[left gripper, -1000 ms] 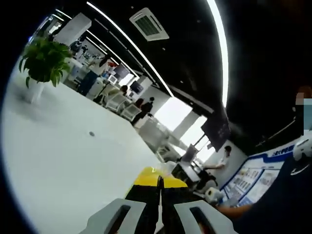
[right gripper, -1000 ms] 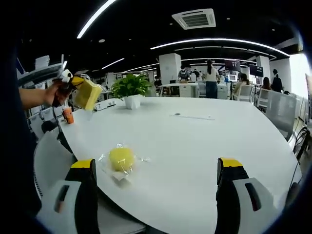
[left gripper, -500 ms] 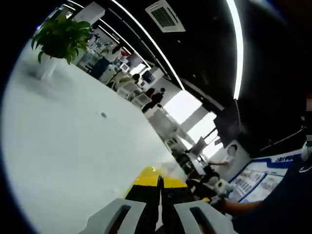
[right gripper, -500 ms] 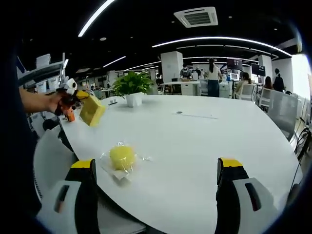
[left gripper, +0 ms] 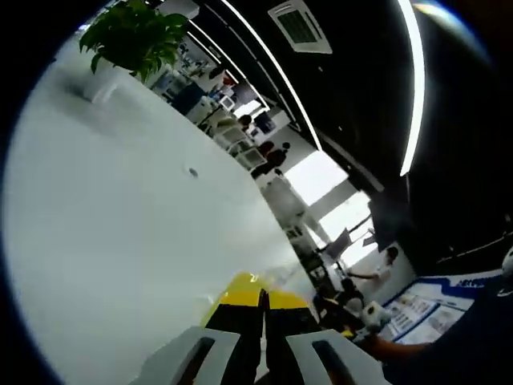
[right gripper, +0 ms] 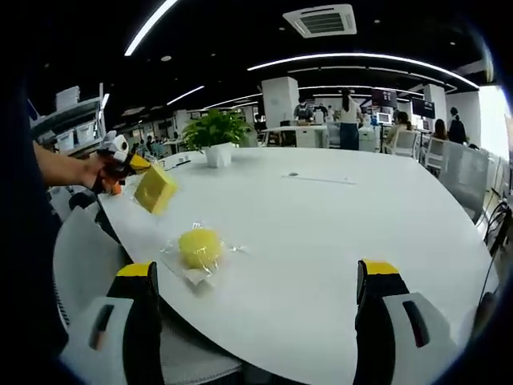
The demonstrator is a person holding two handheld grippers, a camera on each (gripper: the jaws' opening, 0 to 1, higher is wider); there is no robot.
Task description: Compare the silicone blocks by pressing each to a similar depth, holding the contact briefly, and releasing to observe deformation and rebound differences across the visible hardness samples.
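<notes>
Right gripper point(right gripper: 260, 321): jaws spread wide, nothing between them, yellow tips at about 8 and 4 o'clock of the right gripper view.

Round yellow silicone block point(right gripper: 199, 247) in a clear plastic wrapper lies on the white tabletop point(right gripper: 337, 233), ahead of the jaws and left of centre, just past the left jaw's tip at roughly 10 o'clock from it. It is outside the jaw gap and touches neither jaw. It looks like a squat disc lying flat; no clear long axis. The wrapper's loose edge trails toward the near tabletop edge.

Square yellow silicone block point(right gripper: 155, 190) is held up off the tabletop by the left gripper point(right gripper: 120, 164), at about 9 o'clock in the right gripper view. It hangs tilted, one corner down, broad face toward the camera, near the tabletop's left edge. A hand point(right gripper: 80, 170) grips that tool.

Left gripper view: own jaws are pinched close together, with only a thin slit between them, and the block's yellow edge shows just beyond the tips at 6 o'clock. The camera is rolled, with the tabletop sweeping across the left half.

Potted plant point(right gripper: 215, 132) stands on the far side of the tabletop, at about 11 o'clock, well apart from both blocks; it also sits at 11 o'clock in the left gripper view point(left gripper: 132, 36).
</notes>
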